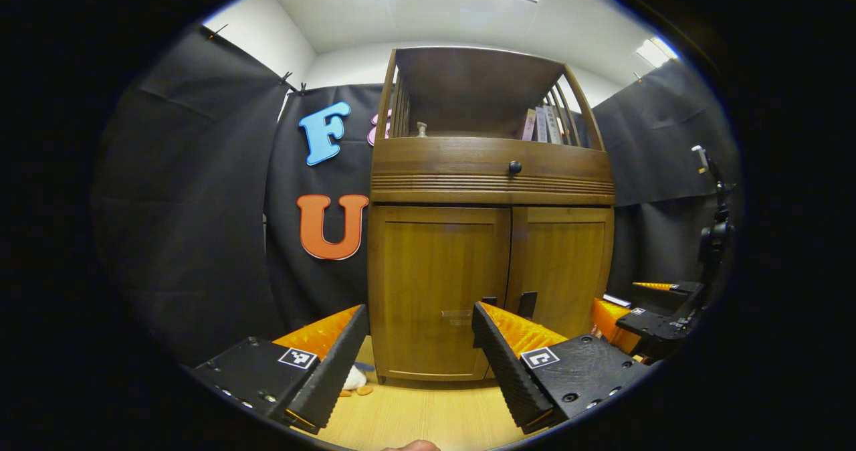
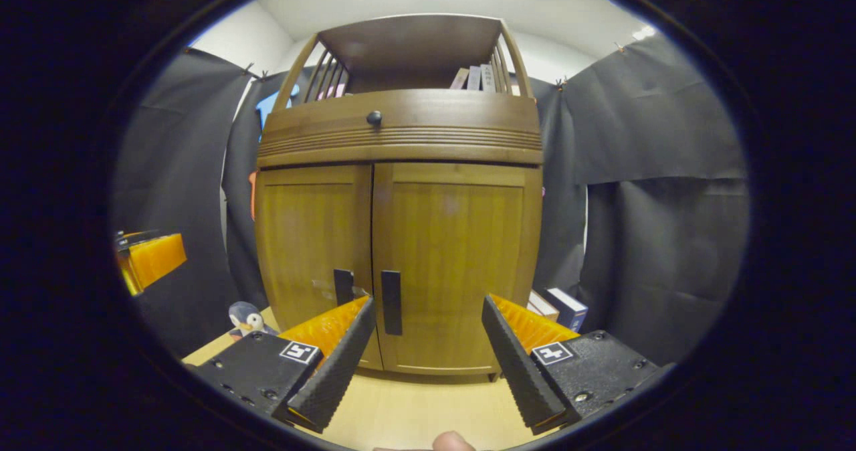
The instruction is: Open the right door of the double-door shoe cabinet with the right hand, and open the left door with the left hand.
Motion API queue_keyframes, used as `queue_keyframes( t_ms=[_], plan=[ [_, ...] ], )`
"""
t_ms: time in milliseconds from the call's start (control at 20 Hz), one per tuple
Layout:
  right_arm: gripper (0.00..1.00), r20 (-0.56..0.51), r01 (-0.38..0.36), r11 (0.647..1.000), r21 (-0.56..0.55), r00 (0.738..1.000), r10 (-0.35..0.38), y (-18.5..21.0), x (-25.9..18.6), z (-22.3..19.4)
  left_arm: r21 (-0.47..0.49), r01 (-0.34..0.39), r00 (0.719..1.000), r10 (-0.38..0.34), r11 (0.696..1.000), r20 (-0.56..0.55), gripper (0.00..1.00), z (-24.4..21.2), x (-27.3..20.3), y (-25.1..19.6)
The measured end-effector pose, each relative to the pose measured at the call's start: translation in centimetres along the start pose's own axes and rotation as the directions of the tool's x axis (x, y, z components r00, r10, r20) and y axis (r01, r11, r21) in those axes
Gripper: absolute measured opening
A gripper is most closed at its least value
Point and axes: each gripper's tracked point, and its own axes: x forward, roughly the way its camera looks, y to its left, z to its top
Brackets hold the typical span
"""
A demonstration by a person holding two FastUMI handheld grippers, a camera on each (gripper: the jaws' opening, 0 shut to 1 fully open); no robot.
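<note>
Left gripper (image 1: 420, 361): fingers spread wide, nothing between them, no contact with the cabinet. Pads (image 1: 332, 364) are black with a ribbed face; backs are orange ridged plastic; black bases each carry a square marker.

Right gripper (image 2: 428, 357): the same wide gap, empty, touching nothing. It also appears at the right edge of the left gripper view (image 1: 642, 317).

Shoe cabinet (image 2: 401, 163) fills the centre of both views: brown wood with visible grain, standing on a pale wooden floor (image 2: 414, 411). Left door (image 1: 438, 290) and right door (image 2: 458, 263) are both closed, flat recessed panels meeting at a centre seam. Two dark rectangular handles sit low beside the seam; the right handle (image 2: 391, 302) shows between the right gripper's fingers, near the left one.

Above the doors, a grooved band with a round dark knob (image 2: 374, 117), then an open shelf with slatted sides holding books (image 2: 475, 77). A penguin toy (image 2: 242, 318) at lower left, more books (image 2: 562, 307) at lower right.
</note>
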Motion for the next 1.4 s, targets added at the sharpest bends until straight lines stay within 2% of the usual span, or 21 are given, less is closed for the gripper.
queue_keyframes(
  t_ms=[300,550,750,900,1100,1250,1350,1400],
  plan=[
    [1.00,-0.109,-0.052,0.998,0.022,0.993,0.054,1.1,5.0,-3.1,0.042,-0.085,0.996,0.086,0.995,-0.018,0.95,-0.5,-2.3,2.1],
    [0.99,-0.142,-0.088,0.996,-0.004,0.986,0.087,2.1,9.3,-4.6,0.053,-0.193,0.980,0.195,0.980,-0.029,0.95,-0.4,-4.8,3.9],
    [0.96,-0.153,-0.103,0.995,-0.015,0.983,0.100,2.2,12.5,-5.3,0.053,-0.293,0.955,0.295,0.955,-0.037,0.95,0.0,-7.0,4.8],
    [0.90,-0.194,-0.131,0.991,0.003,0.973,0.129,2.4,14.3,-6.4,0.045,-0.354,0.934,0.356,0.934,-0.042,0.95,-0.1,-8.8,4.7],
    [0.86,-0.203,-0.127,0.992,-0.011,0.971,0.122,2.5,15.9,-6.7,0.025,-0.428,0.902,0.429,0.903,-0.051,0.95,-0.3,-10.8,4.4],
    [0.79,-0.185,-0.182,0.983,-0.020,0.967,0.175,4.4,16.3,-6.3,0.016,-0.463,0.885,0.463,0.886,-0.054,0.95,-0.1,-11.7,3.8],
    [0.80,-0.156,-0.146,0.988,-0.058,0.978,0.135,4.0,17.1,-5.6,0.016,-0.480,0.876,0.480,0.877,-0.055,0.95,-0.1,-12.3,3.3],
    [0.78,-0.161,-0.144,0.988,-0.048,0.978,0.135,4.2,17.4,-5.5,0.016,-0.486,0.872,0.486,0.874,-0.054,0.95,-0.3,-12.8,3.3]
  ],
)
